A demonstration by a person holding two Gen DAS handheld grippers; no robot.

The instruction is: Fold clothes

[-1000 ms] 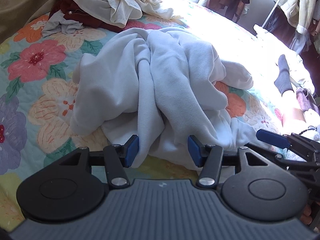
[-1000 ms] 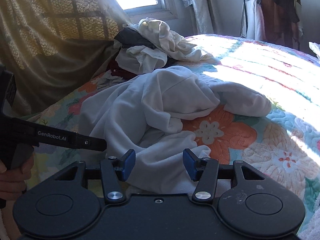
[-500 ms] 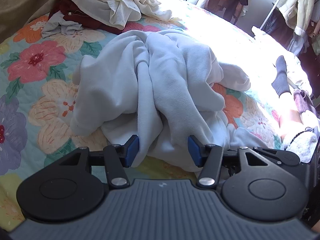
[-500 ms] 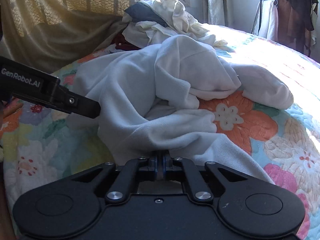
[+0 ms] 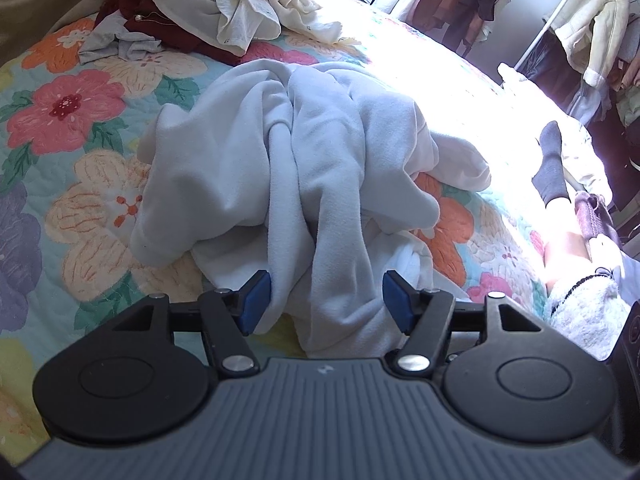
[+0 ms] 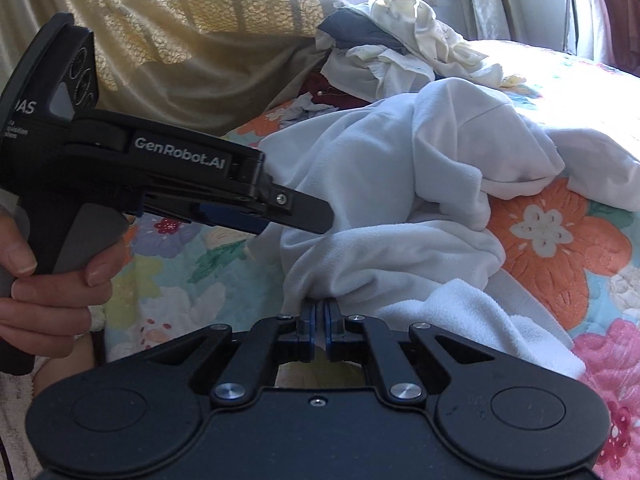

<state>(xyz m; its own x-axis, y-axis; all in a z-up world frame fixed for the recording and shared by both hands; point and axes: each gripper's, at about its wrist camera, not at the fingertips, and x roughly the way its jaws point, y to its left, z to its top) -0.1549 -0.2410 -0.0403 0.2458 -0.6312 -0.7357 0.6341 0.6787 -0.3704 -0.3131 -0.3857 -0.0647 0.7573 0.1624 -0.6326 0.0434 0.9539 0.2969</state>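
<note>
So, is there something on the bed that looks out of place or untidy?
Yes. The white garment lies crumpled in a bunched heap on the floral quilt, not spread flat. Behind it, a pile of unfolded clothes sits tangled at the far edge. The right tongs pinch the garment's near edge.
</note>
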